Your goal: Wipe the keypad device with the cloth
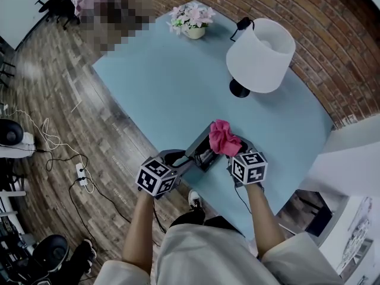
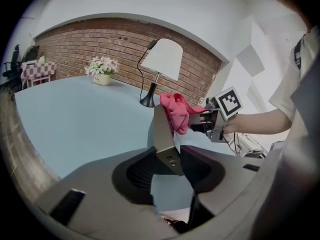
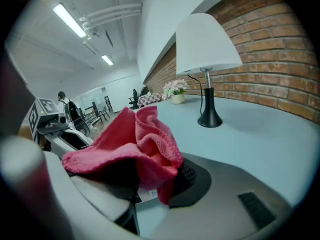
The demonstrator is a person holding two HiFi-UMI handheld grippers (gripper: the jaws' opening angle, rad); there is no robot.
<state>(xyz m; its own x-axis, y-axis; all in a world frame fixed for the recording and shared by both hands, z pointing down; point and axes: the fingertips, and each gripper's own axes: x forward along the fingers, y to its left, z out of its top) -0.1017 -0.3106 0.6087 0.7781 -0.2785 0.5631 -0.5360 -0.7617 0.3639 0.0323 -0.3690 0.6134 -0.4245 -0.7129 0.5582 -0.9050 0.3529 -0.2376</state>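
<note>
The work surface is a light blue table [image 1: 178, 82] set against a brick wall [image 1: 267, 5], with a white-shaded lamp [image 1: 260, 55] and a flower pot [image 1: 191, 20] at its far side and wood flooring to the left. The keypad device [image 2: 164, 134] is at the near edge of the table, between the two grippers and tilted up off the surface. The left gripper [image 2: 175, 161] clamps the near end of the device, with the jaws set wide across the body. The right gripper [image 1: 233, 152] is clenched on the bunched pink cloth [image 3: 135, 144], which rests against the far upper end of the device. The step in hand appears to be the wipe itself, at or near its start. The device's long axis runs from the left gripper away toward the far right, roughly toward the lamp, and rises as it goes. The body stands on edge, with one broad face turned to the right, toward the cloth; whether the keys sit on that face cannot be determined. The next move likely calls for drawing the cloth along the long axis with light pressure while the left gripper holds the device firm against the push.
</note>
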